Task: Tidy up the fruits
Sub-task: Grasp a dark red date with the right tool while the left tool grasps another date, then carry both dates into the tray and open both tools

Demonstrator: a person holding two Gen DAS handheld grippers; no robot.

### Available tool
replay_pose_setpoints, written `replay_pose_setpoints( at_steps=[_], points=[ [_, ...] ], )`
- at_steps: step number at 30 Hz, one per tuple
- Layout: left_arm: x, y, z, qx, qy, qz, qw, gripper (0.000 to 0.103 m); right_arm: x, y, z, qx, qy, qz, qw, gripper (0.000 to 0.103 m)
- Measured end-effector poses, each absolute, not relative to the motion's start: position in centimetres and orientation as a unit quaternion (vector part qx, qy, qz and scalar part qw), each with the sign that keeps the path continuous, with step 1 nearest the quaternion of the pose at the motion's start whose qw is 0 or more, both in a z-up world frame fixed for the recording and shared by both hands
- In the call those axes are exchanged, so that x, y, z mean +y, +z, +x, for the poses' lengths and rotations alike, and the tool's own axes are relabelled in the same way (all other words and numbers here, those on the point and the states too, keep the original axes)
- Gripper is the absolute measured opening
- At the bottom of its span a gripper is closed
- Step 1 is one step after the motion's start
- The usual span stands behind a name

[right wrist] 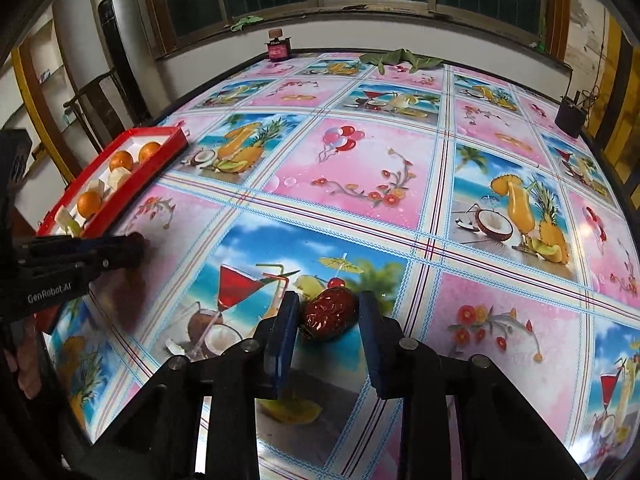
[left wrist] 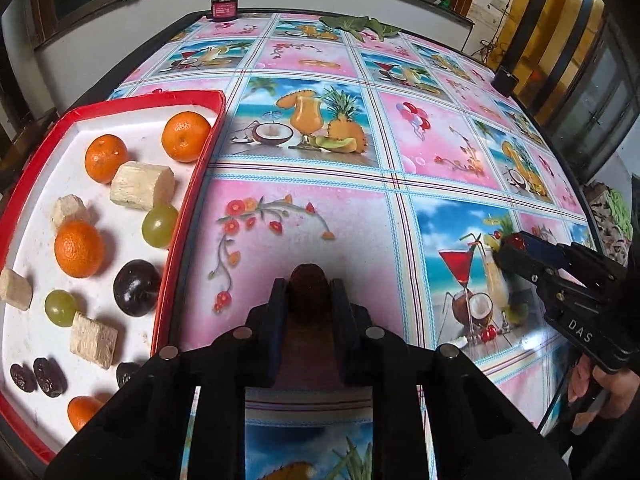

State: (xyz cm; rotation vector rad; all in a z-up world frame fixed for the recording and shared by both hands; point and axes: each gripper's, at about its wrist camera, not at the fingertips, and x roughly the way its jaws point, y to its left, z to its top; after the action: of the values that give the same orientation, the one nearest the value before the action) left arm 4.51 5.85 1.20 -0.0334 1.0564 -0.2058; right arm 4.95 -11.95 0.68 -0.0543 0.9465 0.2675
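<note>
My left gripper (left wrist: 308,285) points down at the pink patch of the tablecloth, shut on a dark red date (left wrist: 307,275) that peeks out between its pads. Just left of it stands the red tray (left wrist: 192,200) holding oranges (left wrist: 78,248), green grapes (left wrist: 160,226), pale cane pieces (left wrist: 140,185), a dark plum (left wrist: 136,289) and dates (left wrist: 48,376). In the right wrist view my right gripper (right wrist: 329,298) is shut on a glossy red date (right wrist: 330,315) that rests on the cloth, a pad against each end. The left gripper (right wrist: 136,246) shows at the left edge, near the tray (right wrist: 132,187).
The table wears a glossy cloth (right wrist: 360,168) printed with fruit and drinks. At its far edge stand a small red device (right wrist: 279,50) and some green leaves (right wrist: 396,58). A dark cup (right wrist: 570,117) sits at the far right edge. A hand (left wrist: 608,384) grips the right tool.
</note>
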Motion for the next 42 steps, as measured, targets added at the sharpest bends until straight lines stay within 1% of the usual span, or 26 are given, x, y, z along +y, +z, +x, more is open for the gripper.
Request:
replay_pose_setpoints(
  at_steps=[14, 42],
  points=[
    [7.2, 2.8, 3.1, 0.487, -0.099, -0.02, 0.867, 0.018, -9.4, 2.6, 4.0, 0.44, 0.156, -0.033, 0.884, 0.031],
    [12.9, 5.3, 0.6, 0.463, -0.053, -0.024, 0.885, 0.018, -1.4, 5.5, 2.6, 0.415, 0.24, -0.069, 0.875, 0.031]
  ],
)
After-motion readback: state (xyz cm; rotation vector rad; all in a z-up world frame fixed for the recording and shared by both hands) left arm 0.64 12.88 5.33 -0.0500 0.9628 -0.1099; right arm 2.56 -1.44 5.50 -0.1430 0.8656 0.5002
